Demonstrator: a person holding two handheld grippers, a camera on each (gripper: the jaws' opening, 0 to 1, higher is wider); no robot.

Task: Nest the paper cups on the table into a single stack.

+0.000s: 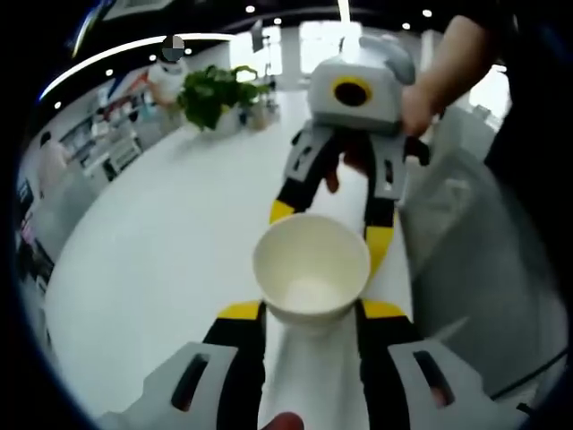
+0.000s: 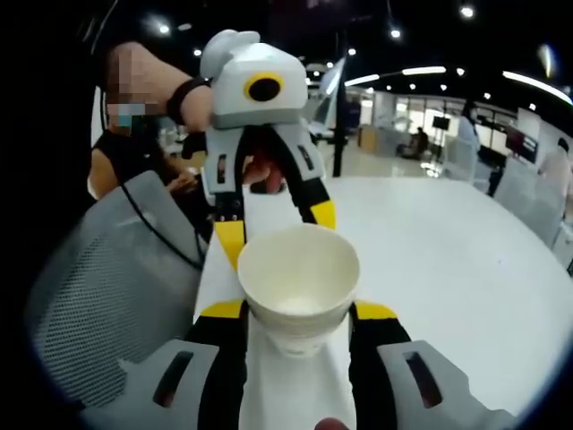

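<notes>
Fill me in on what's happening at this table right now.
A person is working with a handheld two-jaw tool in each hand over a white table. The left tool has its yellow-tipped jaws on either side of a white paper cup, open end toward the camera. The right tool likewise holds a white paper cup between its jaws. The two tools face each other closely above the table. Whether the cups are nested yet cannot be told. A grey mesh chair stands beside the table.
</notes>
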